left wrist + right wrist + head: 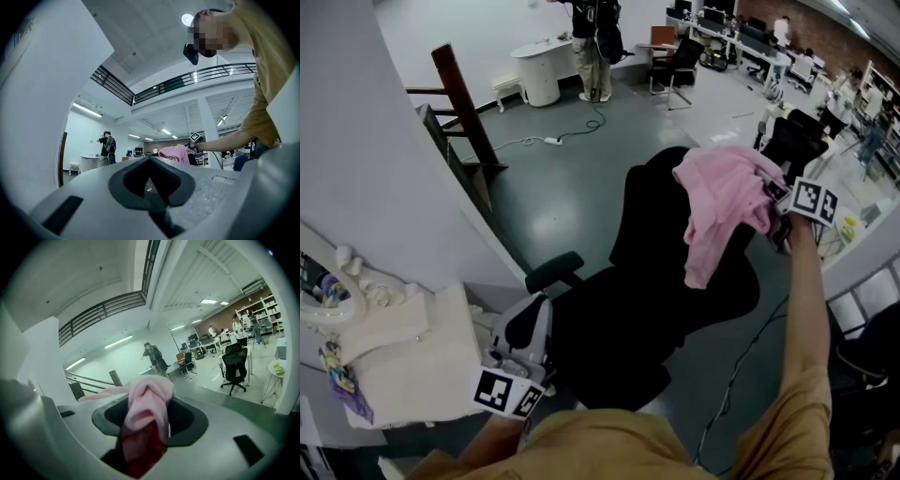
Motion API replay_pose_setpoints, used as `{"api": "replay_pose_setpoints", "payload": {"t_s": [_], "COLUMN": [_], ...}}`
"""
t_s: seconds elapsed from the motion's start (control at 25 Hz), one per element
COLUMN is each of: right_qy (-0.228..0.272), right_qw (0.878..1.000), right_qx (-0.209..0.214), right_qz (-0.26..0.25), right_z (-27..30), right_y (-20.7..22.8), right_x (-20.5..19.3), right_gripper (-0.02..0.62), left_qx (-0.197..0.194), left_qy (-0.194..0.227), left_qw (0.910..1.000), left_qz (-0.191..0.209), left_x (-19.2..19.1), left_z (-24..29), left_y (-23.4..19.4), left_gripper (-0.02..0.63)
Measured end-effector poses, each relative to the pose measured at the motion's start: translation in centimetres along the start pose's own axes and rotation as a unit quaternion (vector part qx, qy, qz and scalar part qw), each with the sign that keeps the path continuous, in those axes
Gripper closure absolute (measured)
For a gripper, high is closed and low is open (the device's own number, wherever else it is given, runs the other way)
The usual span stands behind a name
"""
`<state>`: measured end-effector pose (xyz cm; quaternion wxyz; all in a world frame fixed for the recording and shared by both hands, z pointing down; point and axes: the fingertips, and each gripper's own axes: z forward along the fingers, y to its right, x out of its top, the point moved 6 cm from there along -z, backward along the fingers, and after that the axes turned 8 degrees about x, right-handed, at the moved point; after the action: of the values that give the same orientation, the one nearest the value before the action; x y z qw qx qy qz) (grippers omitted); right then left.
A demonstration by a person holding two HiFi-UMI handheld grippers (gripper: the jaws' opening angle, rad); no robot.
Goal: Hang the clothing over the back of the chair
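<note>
Jaws of my right gripper point(775, 214) pinch the pink clothing point(722, 197), already draped over the chair point(649, 211) back. Left gripper point(528, 319) jaws pressed together, empty. Only the release is left, I'd say.

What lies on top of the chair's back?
A pink garment drapes over the top of the chair back, one end between the right gripper's jaws. The top edge beneath is covered.

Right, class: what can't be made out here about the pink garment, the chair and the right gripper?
Head view: pink garment covers the top edge of the chair.
Right gripper view: garment fills the right gripper; grip unclear.
Left gripper view: garment too small for detail.
</note>
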<state>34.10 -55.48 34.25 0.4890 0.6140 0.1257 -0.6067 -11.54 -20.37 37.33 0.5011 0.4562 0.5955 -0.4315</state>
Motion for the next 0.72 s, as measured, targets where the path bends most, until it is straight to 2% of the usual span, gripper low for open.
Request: {"api": "replay_pose_setpoints", "payload": {"t_s": [0.32, 0.44, 0.48, 0.52, 0.6, 0.72], "right_qy": [-0.027, -0.027, -0.028, -0.031, -0.042, -0.043], "right_qw": [0.996, 0.992, 0.99, 0.988, 0.985, 0.986], "right_qx": [-0.05, -0.079, -0.093, -0.103, -0.11, -0.101], "right_qz": [-0.067, -0.09, -0.102, -0.114, -0.128, -0.122], "right_z": [-0.7, -0.9, -1.0, -1.1, -1.3, -1.4], "right_y": [-0.3, -0.1, 0.0, 0.1, 0.2, -0.1], "right_x": [0.6, 0.9, 0.9, 1.0, 0.7, 0.3], "right_gripper": [0.3, 0.229, 0.176, 0.15, 0.157, 0.178], "left_qx": [-0.001, -0.001, -0.002, -0.002, -0.003, -0.009], "left_qy": [0.004, 0.005, 0.005, 0.005, 0.004, 0.003], "left_qw": [1.0, 1.0, 1.0, 1.0, 1.0, 1.0], "left_qz": [0.003, 0.002, 0.002, 0.002, 0.001, -0.002], "left_x": [0.2, 0.2, 0.2, 0.2, 0.2, 0.3], "left_z": [-0.3, -0.5, -0.5, -0.5, -0.6, -0.5], "left_y": [0.7, 0.6, 0.6, 0.6, 0.7, 1.2], "left_gripper": [0.603, 0.601, 0.601, 0.601, 0.601, 0.601]}}
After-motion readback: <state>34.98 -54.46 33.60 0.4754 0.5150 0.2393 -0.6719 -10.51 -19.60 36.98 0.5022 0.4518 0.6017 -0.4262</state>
